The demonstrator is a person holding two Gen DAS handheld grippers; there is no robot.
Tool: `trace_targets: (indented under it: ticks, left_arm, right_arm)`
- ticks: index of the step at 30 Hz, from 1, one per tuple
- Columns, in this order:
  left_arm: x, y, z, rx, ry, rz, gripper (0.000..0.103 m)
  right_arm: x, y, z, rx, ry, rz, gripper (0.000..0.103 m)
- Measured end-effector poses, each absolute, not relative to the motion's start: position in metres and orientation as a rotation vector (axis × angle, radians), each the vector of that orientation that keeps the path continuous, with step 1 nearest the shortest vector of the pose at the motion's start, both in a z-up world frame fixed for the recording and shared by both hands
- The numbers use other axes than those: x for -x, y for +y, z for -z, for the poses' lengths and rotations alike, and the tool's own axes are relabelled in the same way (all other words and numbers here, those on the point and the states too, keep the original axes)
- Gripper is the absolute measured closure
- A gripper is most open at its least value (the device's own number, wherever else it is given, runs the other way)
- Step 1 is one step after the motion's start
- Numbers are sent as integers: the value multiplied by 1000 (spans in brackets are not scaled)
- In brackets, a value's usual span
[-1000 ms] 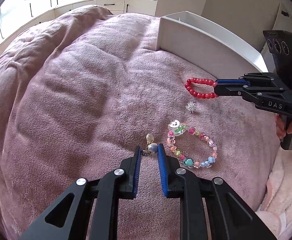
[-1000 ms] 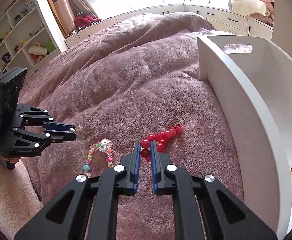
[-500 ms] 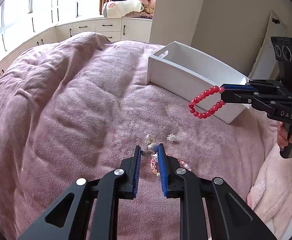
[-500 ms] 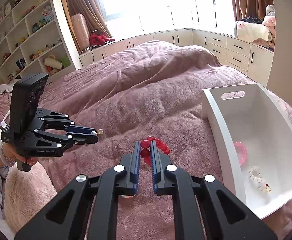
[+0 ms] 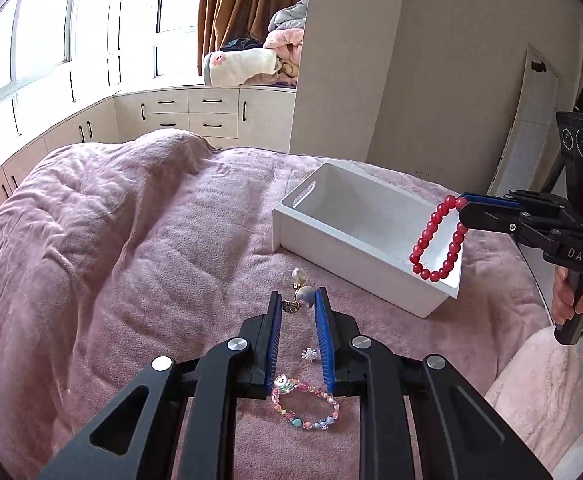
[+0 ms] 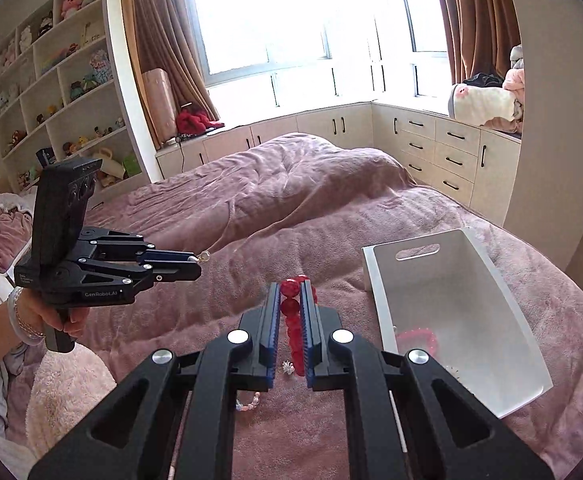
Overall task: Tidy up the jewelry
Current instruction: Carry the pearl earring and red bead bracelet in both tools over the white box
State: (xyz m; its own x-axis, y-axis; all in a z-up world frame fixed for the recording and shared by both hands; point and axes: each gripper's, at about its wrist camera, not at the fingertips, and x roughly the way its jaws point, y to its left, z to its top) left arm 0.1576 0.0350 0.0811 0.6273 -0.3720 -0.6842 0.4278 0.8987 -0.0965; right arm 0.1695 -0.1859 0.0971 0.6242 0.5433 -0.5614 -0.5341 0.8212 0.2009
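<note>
We see a bed under a rumpled mauve blanket [image 6: 291,200], with cream drawers and cupboards [image 6: 443,148] running beneath bright windows [image 6: 275,24] hung with brown curtains [image 5: 247,12]. White shelves [image 6: 51,92] on one wall hold small plush toys, and folded bedding [image 5: 251,64] sits on the window seat.

From my right wrist view, the red bead bracelet [image 6: 293,322] mostly hides behind the right gripper [image 6: 295,296], and beside it the white bin [image 6: 383,300] holds small pieces I can't make out, past its red item [image 6: 417,338].
</note>
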Motion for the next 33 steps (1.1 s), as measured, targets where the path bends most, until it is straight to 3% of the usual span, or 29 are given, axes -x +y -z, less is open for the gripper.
trace_targets:
  ticks: [19, 33]
  left_arm:
    - [-216, -73, -141, -106, 739, 581, 81]
    - [-296, -161, -83, -196, 905, 571, 81]
  right_arm:
    - [-174, -289, -126, -33, 586, -443, 92]
    - [-207, -345, -88, -114, 655, -393, 92]
